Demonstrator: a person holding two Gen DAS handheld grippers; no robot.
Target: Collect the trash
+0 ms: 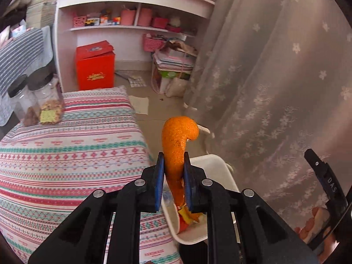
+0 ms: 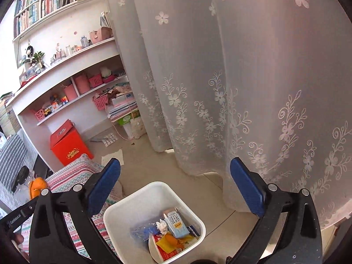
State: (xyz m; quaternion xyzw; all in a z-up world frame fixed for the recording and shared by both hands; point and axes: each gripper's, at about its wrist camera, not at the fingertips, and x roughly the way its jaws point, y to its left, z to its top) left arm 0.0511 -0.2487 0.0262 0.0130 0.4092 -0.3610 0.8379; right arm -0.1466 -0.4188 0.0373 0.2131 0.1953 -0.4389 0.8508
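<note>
Orange peel (image 1: 179,140), curled and bumpy, is clamped between the two fingers of the left gripper (image 1: 173,169), held just above the white bin (image 1: 222,171), probably to drop it onto the trash already inside. Beside it, the right gripper (image 2: 176,181) hangs over the bin with fingers wide apart, holding nothing.

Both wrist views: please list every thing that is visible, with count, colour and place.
orange peel: one, orange, held between the left jaws.
bin: one, white, on the floor beside the bed, holding a milk carton and wrappers.
bed cover: one, striped pink and teal, left.
jars: two, clear with black lids, at the bed's far corner.
red box: one, on the floor under the shelves.
shelves: white, with pink baskets.
curtain: white lace, right.
left gripper: black, blue pads, shut.
right gripper: open, above the bin.
</note>
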